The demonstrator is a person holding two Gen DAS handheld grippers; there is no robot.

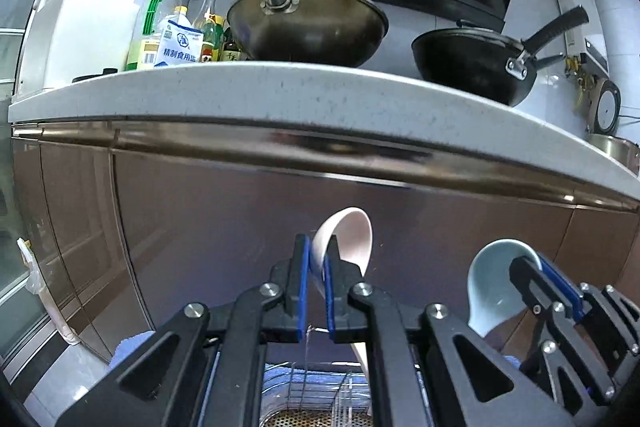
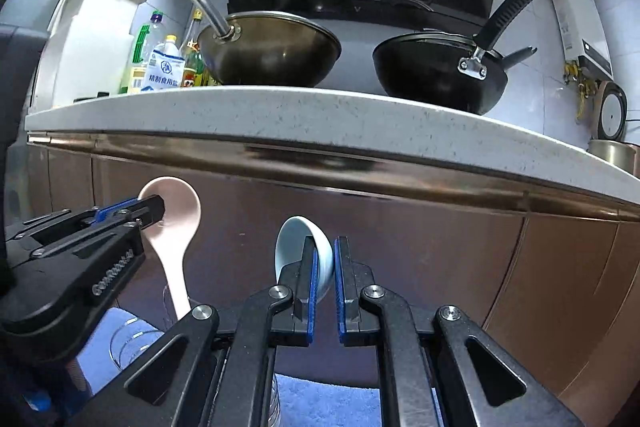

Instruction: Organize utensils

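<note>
My left gripper (image 1: 318,247) is shut on a pink ceramic spoon (image 1: 352,235), its bowl standing up past the blue pads and its handle hanging down. In the right wrist view the same left gripper (image 2: 154,205) shows at the left, with the pink spoon (image 2: 176,223) in it. My right gripper (image 2: 326,243) is shut on a light blue ceramic spoon (image 2: 292,247), bowl up and tilted left. From the left wrist view that right gripper (image 1: 534,265) and the blue spoon (image 1: 490,287) appear at the lower right. Both grippers hang in front of brown cabinet doors (image 1: 200,227).
A pale stone countertop (image 1: 320,95) runs overhead with a steel wok (image 1: 308,27), a black pan (image 1: 472,63), oil bottles (image 1: 148,27) and a salt bag (image 1: 178,43). Below lie a blue towel (image 2: 328,403), a clear glass (image 2: 132,343) and a wire rack (image 1: 312,383).
</note>
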